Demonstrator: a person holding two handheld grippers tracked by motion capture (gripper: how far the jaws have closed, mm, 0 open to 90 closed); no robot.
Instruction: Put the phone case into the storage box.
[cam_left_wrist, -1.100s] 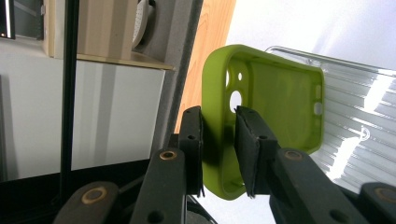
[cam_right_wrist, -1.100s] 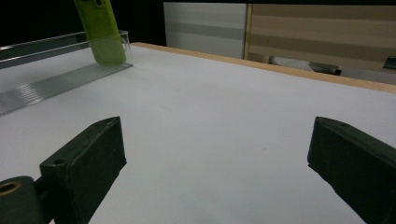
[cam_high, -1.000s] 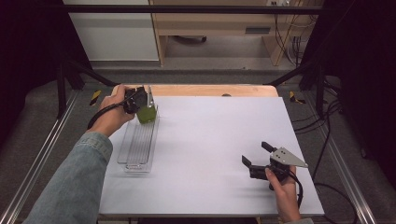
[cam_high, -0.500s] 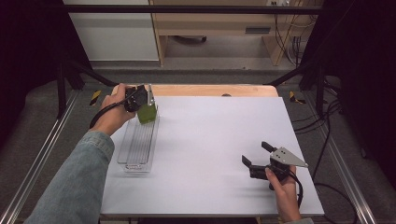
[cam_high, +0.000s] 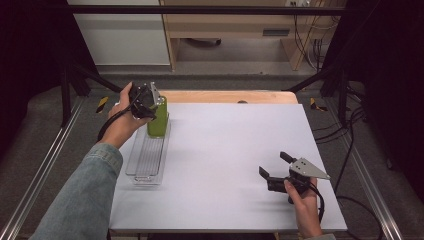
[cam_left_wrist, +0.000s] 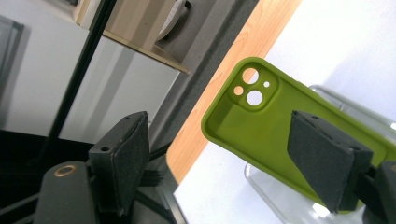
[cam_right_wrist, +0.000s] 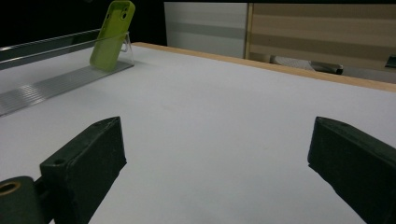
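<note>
One green phone case (cam_high: 157, 119) leans upright in one clear tray (cam_high: 145, 165) — the left gripper (cam_high: 150, 100), jaws just opened, stands wide beside it; right gripper (cam_high: 272, 165) wide, empty.

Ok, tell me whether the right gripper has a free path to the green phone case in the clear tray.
Probably yes. Bare white table lies between the right gripper, fingers open, and the green phone case leaning in the clear tray. The left gripper hangs close beside it, though.

table: white top (cam_high: 235, 165), wooden far edge (cam_high: 230, 96) | beyond: white cabinet (cam_high: 120, 37); wooden shelf unit (cam_high: 235, 30); cables (cam_high: 305, 35)
</note>
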